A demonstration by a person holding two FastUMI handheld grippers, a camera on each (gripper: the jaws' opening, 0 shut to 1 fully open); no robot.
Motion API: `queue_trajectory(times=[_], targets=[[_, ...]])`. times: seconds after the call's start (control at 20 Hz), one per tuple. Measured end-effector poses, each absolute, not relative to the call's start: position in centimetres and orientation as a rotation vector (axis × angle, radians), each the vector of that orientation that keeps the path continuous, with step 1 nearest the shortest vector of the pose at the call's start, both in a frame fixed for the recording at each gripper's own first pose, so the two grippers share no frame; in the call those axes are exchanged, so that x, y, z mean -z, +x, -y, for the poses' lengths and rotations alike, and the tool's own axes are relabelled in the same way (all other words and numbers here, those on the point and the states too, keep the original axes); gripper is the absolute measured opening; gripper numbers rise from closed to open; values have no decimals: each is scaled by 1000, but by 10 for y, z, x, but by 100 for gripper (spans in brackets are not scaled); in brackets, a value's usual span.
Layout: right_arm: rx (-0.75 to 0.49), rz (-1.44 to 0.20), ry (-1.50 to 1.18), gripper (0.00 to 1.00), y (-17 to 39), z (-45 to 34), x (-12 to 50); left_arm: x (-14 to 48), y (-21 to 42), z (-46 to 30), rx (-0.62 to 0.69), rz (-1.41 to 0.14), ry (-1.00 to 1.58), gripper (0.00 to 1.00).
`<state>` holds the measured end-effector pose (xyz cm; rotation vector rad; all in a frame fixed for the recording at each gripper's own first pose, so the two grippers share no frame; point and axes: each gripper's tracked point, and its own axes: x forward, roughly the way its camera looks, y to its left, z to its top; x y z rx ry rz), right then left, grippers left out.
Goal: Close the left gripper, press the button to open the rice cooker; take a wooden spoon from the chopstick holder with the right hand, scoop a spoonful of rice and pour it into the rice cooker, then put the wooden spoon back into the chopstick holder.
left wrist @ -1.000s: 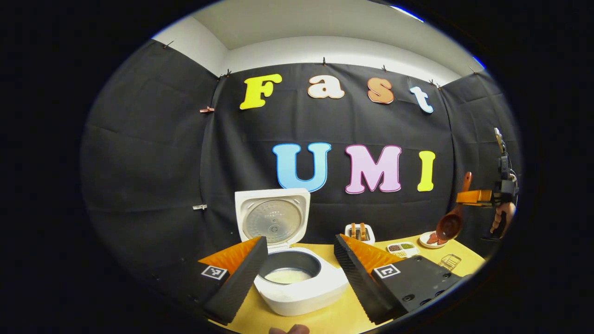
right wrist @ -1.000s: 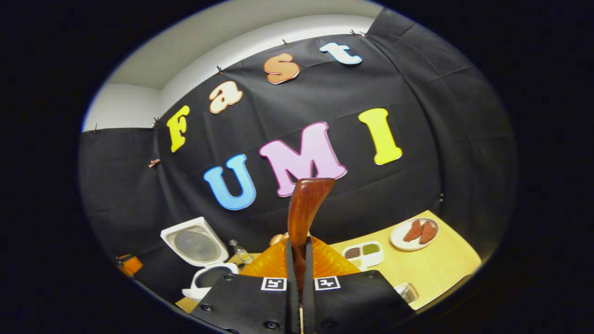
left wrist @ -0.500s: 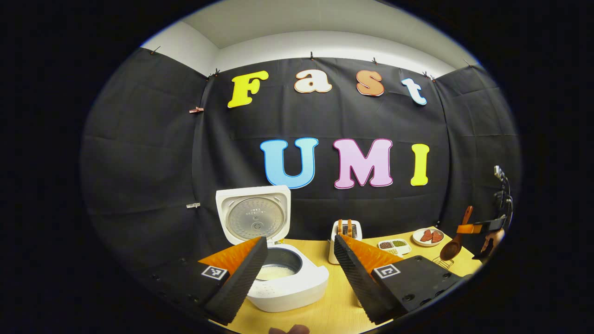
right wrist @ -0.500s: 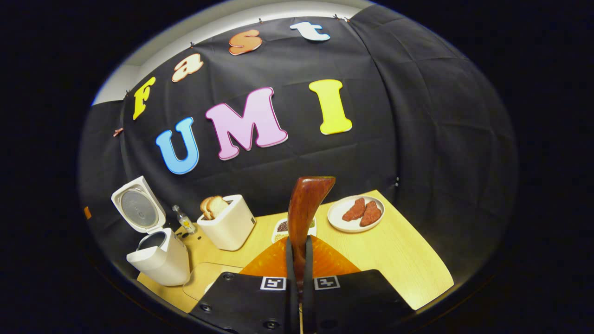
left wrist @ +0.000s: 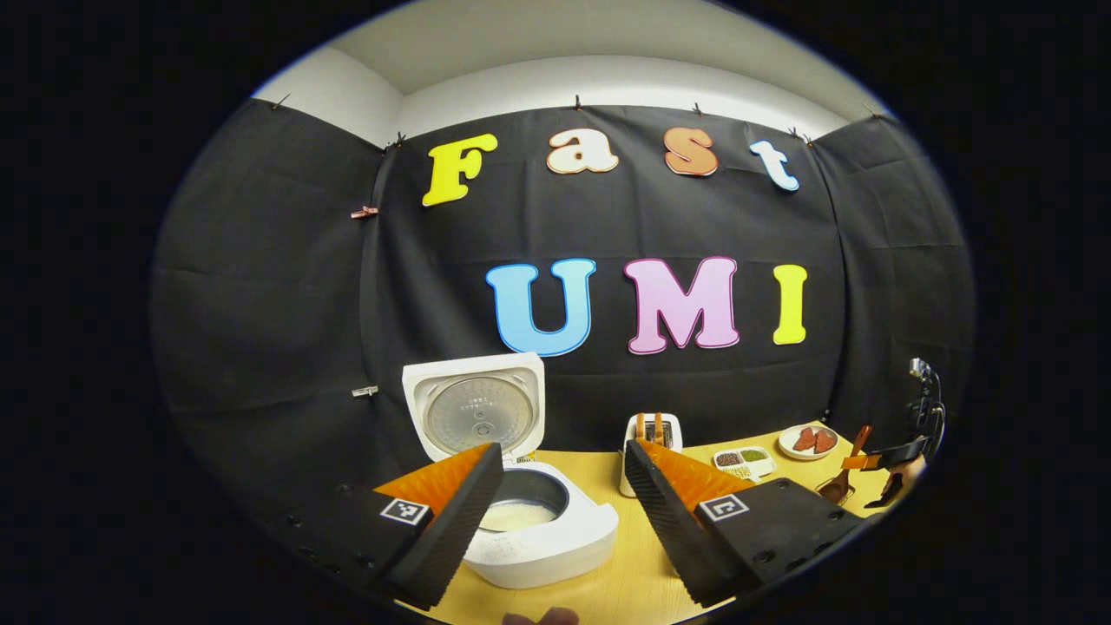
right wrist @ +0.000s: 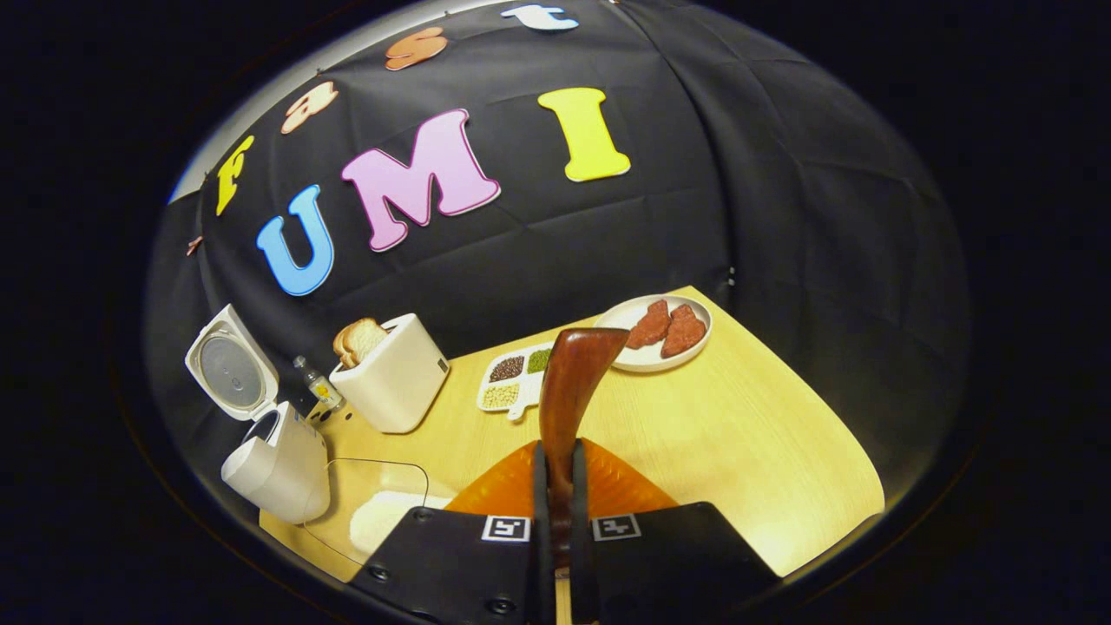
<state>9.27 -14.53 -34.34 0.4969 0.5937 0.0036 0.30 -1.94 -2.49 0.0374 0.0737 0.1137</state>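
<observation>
Right gripper (right wrist: 555, 503): black fingers pressed together on the handle of the dark brown wooden spoon (right wrist: 568, 391), pinching it from both sides. In the right gripper view the handle end rises upright from between the fingers. In the left gripper view the same spoon (left wrist: 840, 482) hangs bowl-down from the right gripper (left wrist: 868, 460), low over the table near the far right edge; whether the bowl carries anything cannot be told at this size.

Left gripper (left wrist: 555, 512): jaws spread wide, nothing between them. They frame the white rice cooker (left wrist: 529, 529), which sits just beyond the fingers.

Landmark: white rice cooker on the pale wooden table (right wrist: 738, 434).
- Cooker lid stands open and upright, its round metal inner plate facing the camera. The dark inner pot holds a pale, whitish layer at the bottom.
- Right of the cooker: a white toaster (left wrist: 651, 438) with two slices of toast (right wrist: 356, 338) standing in its slots.
- Between cooker and toaster, at the back: a small clear bottle (right wrist: 317, 386) with a yellowish label.
- Farther right of the cooker, past the toaster: a white divided dish (right wrist: 516, 382) with dark brown, green and pale grains in separate compartments.
- Farthest right: a round white plate (right wrist: 647, 334) carrying two reddish-brown meat pieces.
- In front of the cooker, in the right gripper view: a clear, rounded-square container (right wrist: 373, 512) with white rice in it, partly hidden by the gripper body.
</observation>
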Motion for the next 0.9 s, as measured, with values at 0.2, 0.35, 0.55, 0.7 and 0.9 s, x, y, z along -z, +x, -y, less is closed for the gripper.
queue_trajectory(times=[0.2,0.35,0.55,0.7,0.9], targets=[[33,-616,524,15,88,150,353,17,15,8,-106,-55,11,97],[87,-612,539,32,85,160,349,8,26,-3,-100,-29,27,97],[141,-577,501,60,70,170,330,-2,40,-12,-79,-6,18,97],[187,-518,451,91,51,181,301,-10,48,-18,-67,21,22,97],[275,-381,372,98,18,207,241,-14,59,-22,-28,34,24,97]])
